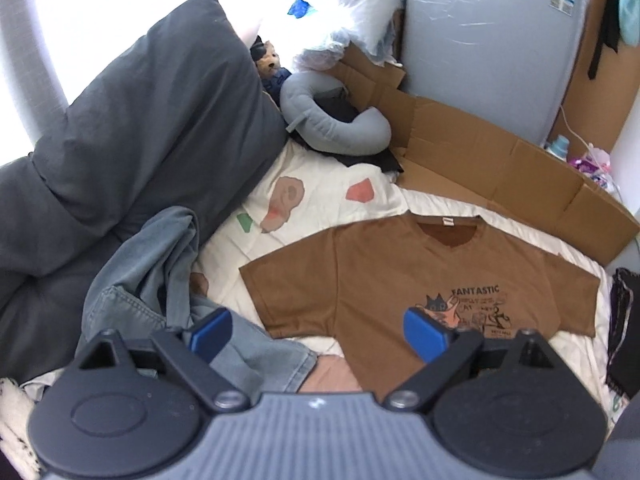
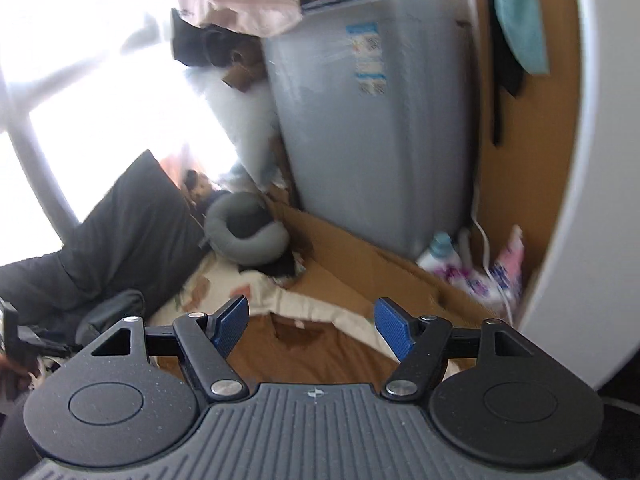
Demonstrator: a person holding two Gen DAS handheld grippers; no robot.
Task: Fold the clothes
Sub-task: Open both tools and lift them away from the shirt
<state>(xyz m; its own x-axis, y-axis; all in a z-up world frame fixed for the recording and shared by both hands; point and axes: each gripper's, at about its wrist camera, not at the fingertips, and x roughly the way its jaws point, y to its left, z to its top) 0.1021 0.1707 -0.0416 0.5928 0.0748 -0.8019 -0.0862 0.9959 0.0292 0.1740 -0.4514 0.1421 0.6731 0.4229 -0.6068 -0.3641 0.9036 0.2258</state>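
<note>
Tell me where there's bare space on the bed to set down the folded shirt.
The clearest patch is the patterned white sheet between the dark grey pillow, the neck pillow and the brown T-shirt. A thin strip runs between the shirt collar and the flattened cardboard. The denim garment crowds the near left.

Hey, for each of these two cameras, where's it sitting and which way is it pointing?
Left wrist: on the left gripper, angled down over the bed at the flat brown T-shirt and the denim garment; its open blue fingers show.
Right wrist: on the right gripper, aimed higher, toward the grey washing machine; its fingers are open too.
Shared: the T-shirt, neck pillow, dark pillow, cardboard and washing machine.
</note>
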